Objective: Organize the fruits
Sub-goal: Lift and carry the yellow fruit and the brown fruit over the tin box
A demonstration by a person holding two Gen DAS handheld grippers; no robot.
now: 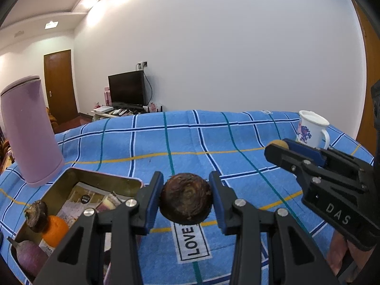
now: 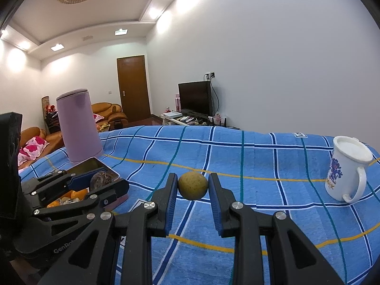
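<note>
While the left tool grips a dark fruit, the right tool pinches a tan fruit, both tilted slightly downward.

Two grippers: left gripper, right gripper. Two dark brown round fruits: one between left fingers, one in tin. One small tan round fruit between right fingers. One orange. One purple root vegetable. One metal tin. One pink canister. One white floral mug. One blue checked cloth.
</note>
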